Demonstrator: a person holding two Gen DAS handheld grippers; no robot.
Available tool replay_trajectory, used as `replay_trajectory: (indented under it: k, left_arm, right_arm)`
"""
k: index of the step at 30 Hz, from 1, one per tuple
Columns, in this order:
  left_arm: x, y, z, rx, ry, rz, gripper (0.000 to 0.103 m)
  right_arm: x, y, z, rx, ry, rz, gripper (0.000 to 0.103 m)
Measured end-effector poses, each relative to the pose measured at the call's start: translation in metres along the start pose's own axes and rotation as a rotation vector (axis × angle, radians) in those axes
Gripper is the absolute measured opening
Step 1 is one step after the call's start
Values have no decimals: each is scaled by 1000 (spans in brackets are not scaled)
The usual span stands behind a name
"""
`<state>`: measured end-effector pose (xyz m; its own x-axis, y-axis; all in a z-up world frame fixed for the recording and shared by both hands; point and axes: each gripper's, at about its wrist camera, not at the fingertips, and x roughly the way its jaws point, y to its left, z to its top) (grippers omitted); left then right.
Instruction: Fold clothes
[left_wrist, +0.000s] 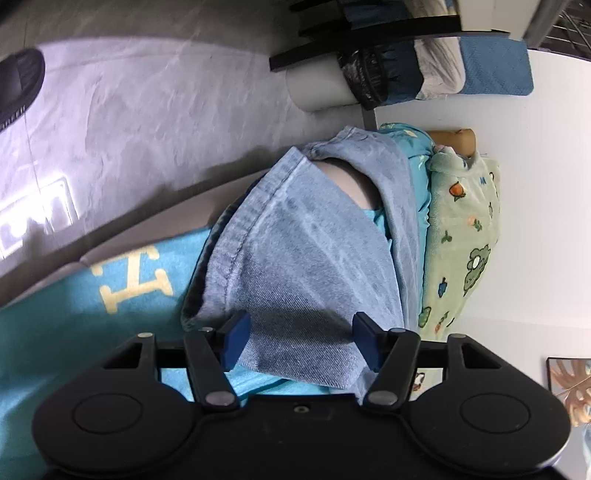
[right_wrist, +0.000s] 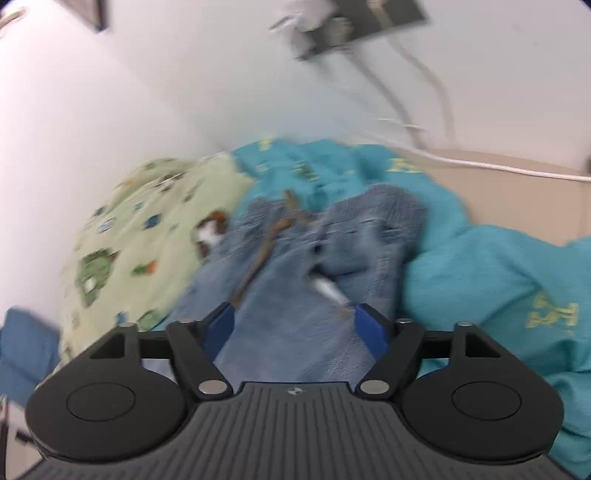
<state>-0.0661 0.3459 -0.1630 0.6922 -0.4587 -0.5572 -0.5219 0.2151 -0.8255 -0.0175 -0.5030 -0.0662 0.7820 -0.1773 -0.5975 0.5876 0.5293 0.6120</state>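
Well, early days: the jeans (left_wrist: 306, 258) lie rumpled on the teal blanket (left_wrist: 74, 314) beside a green printed pillow (left_wrist: 461, 240), no neat fold yet, most of the folding ahead. Left gripper (left_wrist: 301, 341) stands wide over a hemmed leg, pads apart, gripping nothing. Right gripper (right_wrist: 295, 325) is wide too, denim between but unpinched. Left view shows floor and a slipper (left_wrist: 18, 85); the blurred right view shows the waistband end and wall cables (right_wrist: 406, 110).
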Motion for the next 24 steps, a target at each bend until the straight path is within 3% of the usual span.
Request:
replay_trajectory:
  k: [5, 9, 17, 24]
  left_arm:
    - [7, 2, 6, -19, 9, -10, 58]
    - [2, -7, 4, -4, 29, -31, 58]
    - [-15, -27, -21, 4, 111, -22, 58]
    - [7, -31, -14, -40, 165, 12, 57]
  right_arm:
    - [14, -19, 6, 77, 3, -90, 79]
    - [29, -29, 7, 148, 41, -52, 79]
    - [54, -25, 5, 138, 73, -94, 79]
    - [59, -30, 4, 167, 71, -79, 79]
